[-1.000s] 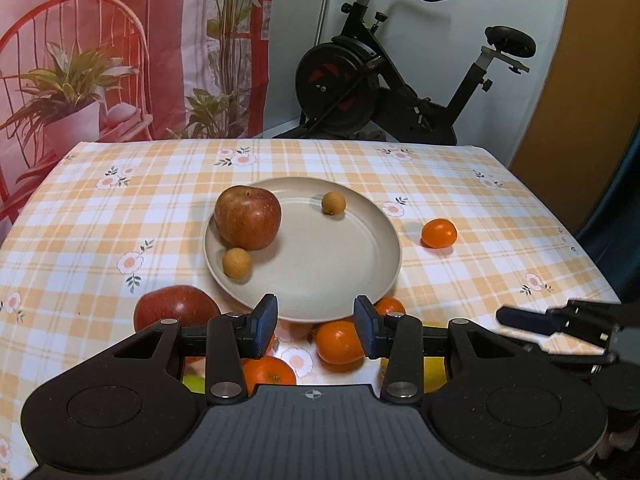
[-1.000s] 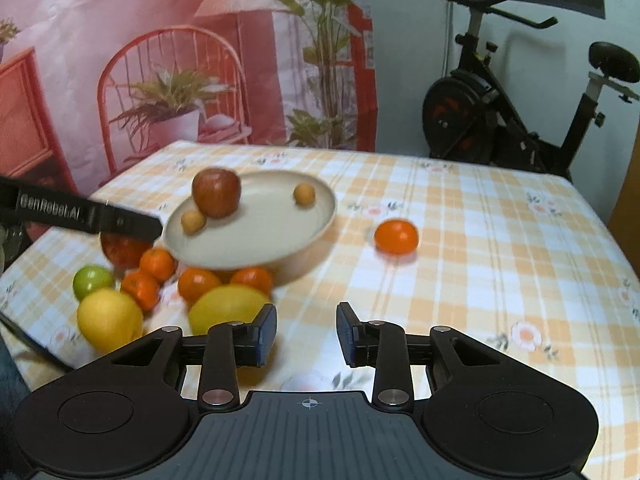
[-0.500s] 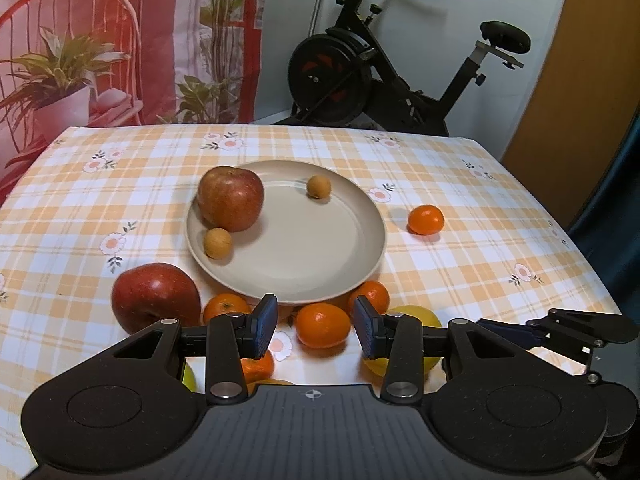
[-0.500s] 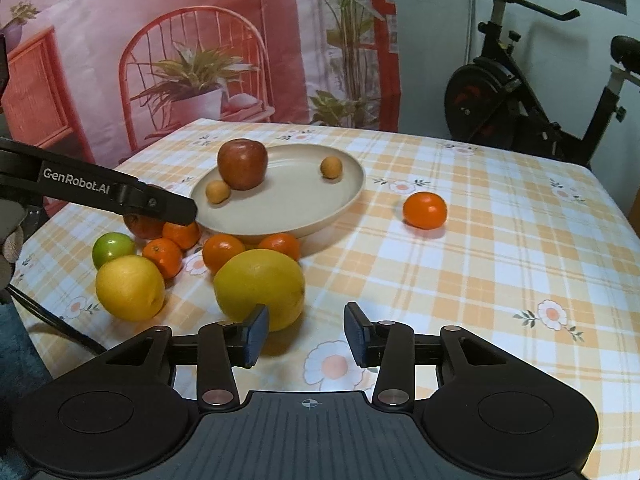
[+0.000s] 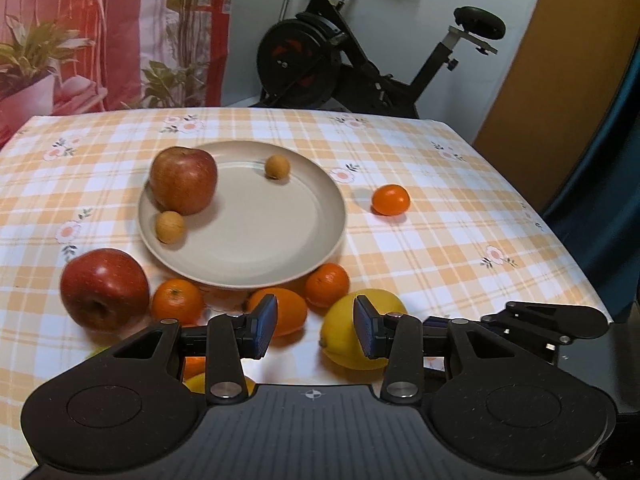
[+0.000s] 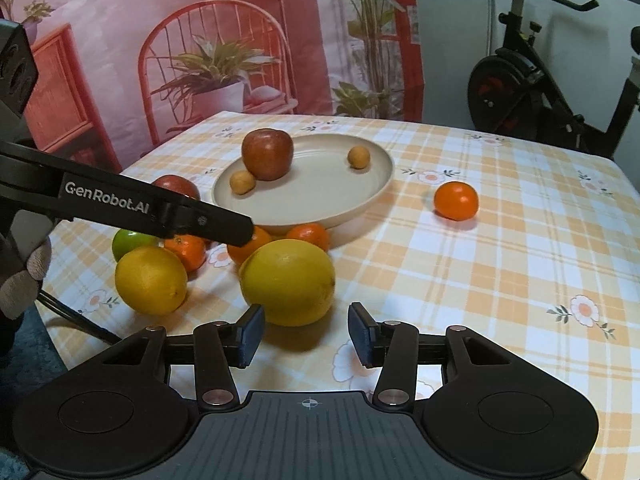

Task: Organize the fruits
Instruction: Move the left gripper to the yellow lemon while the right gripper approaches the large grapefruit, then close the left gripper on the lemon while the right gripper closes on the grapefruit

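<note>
i'm hovering both empty, part-open grippers, left gripper [image 5: 312, 326] and right gripper [image 6: 306, 334], its jaws just widening, near the big yellow lemon [image 6: 287, 282], with only a red apple [image 6: 267, 153] and two small tan fruits sitting on the round beige plate [image 6: 320, 216].

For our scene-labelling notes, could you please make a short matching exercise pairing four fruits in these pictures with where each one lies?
Things:
1. lone orange
2. apple with two small brown fruits
3. green fruit
4. large lemon

Places:
A. just ahead of the right hand-held gripper
B. on the plate
C. alone on the tablecloth, right of the plate
D. at the cluster's left end, behind the other lemon

Pairs: 1-C, 2-B, 3-D, 4-A
</note>
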Tool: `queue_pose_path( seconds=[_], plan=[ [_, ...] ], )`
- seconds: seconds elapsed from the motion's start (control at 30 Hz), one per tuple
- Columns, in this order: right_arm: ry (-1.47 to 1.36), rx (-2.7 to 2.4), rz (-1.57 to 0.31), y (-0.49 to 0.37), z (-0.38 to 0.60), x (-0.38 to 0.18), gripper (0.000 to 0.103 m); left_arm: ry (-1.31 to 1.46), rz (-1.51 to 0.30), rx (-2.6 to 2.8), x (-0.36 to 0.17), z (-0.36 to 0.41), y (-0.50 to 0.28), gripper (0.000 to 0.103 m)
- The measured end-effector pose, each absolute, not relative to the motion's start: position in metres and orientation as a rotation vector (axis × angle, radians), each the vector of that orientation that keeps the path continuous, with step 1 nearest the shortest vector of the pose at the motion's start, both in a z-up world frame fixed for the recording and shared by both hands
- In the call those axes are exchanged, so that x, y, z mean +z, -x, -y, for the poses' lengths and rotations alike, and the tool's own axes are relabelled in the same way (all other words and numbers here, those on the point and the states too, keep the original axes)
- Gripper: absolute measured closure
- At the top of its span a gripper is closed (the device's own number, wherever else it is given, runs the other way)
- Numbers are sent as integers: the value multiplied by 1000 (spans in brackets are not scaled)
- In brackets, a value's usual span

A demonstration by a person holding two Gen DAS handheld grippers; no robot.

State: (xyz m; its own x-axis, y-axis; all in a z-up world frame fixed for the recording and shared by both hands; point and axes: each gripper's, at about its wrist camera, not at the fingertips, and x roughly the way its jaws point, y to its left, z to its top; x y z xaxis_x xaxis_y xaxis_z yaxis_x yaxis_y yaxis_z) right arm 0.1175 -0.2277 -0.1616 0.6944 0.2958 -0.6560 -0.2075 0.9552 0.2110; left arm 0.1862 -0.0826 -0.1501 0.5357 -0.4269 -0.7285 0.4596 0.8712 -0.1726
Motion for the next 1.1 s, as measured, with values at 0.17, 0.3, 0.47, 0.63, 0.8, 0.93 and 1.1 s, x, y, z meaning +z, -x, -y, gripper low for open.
queue_pose_path(
  seconds=[0.17, 0.3, 0.47, 0.63, 0.8, 0.93, 1.1],
  plan=[
    [-133, 305, -754, -120, 226, -163, 59, -22, -876, -554, -155, 86, -189, 59],
    [-130, 325, -755, -123, 223, -164, 56, -15, -880, -571, -157, 87, -190, 59],
    [-123, 331, -754, -127, 221, -164, 53, -9, -879, -587, -158, 89, -192, 59],
    [-143, 327, -762, -132, 225, -165, 52, 6, -890, -611, -159, 91, -195, 59],
    [-176, 321, -773, -136, 231, -167, 50, 18, -899, -640, -161, 96, -198, 59],
    [-192, 318, -782, -138, 234, -170, 48, 23, -907, -658, -162, 100, -201, 59],
    [-195, 315, -792, -140, 235, -171, 47, 18, -908, -671, -162, 105, -204, 59]
  ],
)
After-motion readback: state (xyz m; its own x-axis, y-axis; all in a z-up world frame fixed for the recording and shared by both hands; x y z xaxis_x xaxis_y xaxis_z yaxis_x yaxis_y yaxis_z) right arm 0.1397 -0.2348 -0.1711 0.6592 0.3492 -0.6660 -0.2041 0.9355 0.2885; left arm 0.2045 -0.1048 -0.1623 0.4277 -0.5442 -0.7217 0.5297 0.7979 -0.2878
